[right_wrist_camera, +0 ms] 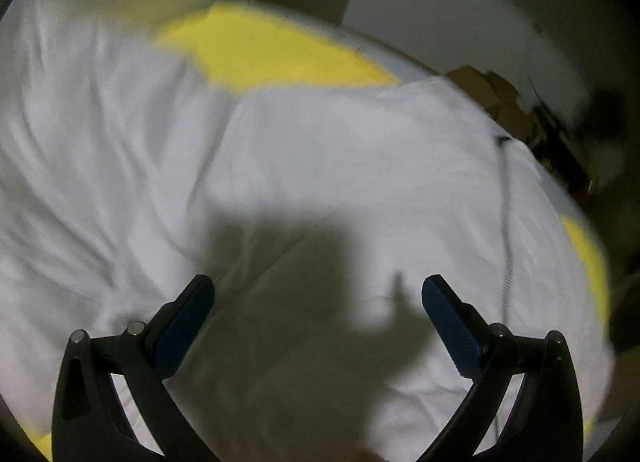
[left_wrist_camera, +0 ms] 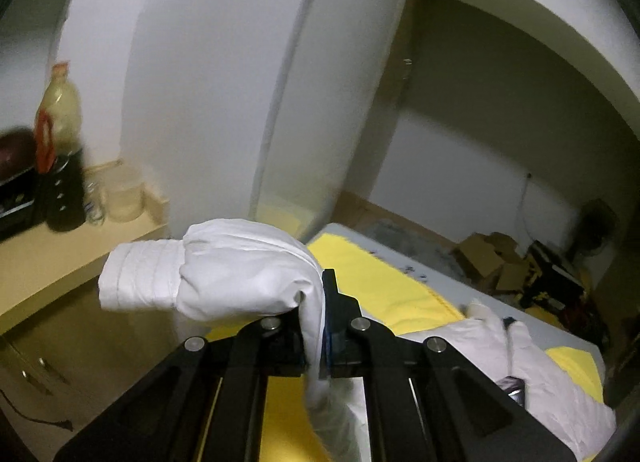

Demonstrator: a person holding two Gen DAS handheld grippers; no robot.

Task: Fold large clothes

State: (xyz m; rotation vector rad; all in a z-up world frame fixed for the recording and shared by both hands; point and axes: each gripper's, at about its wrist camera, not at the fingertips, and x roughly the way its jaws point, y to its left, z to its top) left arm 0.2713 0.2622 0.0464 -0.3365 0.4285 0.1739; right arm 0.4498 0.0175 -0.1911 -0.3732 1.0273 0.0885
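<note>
Left gripper (left_wrist_camera: pixel 320 326) has its jaws clamped tight on a white sleeve (left_wrist_camera: pixel 224 270), cuff end flopping out to the left, lifted above the yellow cloth (left_wrist_camera: pixel 384 286) covering the table. The rest of the white garment (right_wrist_camera: pixel 320 166) lies spread over that yellow cover, a zipper line, I think, running down its right side. Right gripper (right_wrist_camera: pixel 318 294) hangs above the fabric, fingers spread wide, nothing between them, its shadow on the cloth.
</note>
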